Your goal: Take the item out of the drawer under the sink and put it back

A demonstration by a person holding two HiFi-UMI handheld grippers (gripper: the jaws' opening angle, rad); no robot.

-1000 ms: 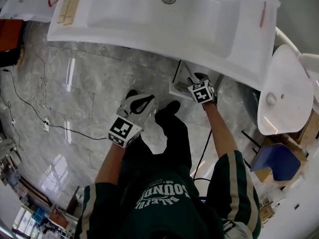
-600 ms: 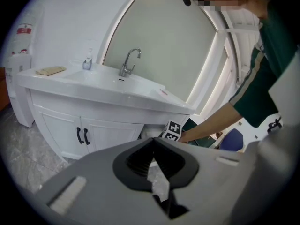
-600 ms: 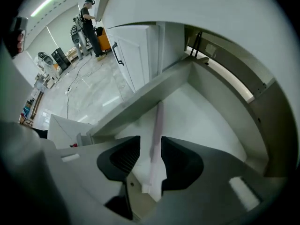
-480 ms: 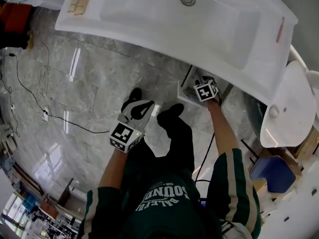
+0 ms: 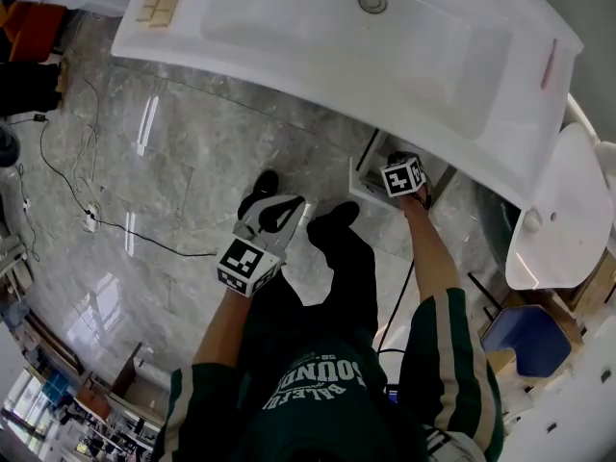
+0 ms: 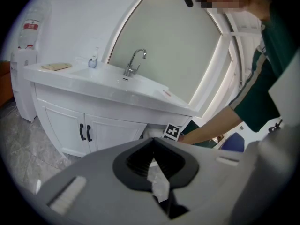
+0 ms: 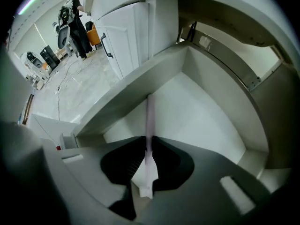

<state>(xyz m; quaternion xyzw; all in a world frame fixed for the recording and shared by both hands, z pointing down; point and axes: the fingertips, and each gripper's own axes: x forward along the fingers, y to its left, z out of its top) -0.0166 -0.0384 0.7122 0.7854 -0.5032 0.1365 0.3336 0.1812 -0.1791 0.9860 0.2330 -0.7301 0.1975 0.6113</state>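
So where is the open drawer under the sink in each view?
Head view: drawer right of centre, just under the counter edge.
Left gripper view: drawer small, mid-frame, below the counter.
Right gripper view: drawer inside fills the centre.
Shared landmark: black-handled cabinet doors, both gripper views only.

Glossy grey marble floor point(image 5: 183, 152) gleaming under the left tongs point(image 5: 289, 208), black cable point(image 5: 164, 249) trailing away to their left (white toilet point(image 5: 558, 210) beyond the right tongs point(image 5: 397, 166)).
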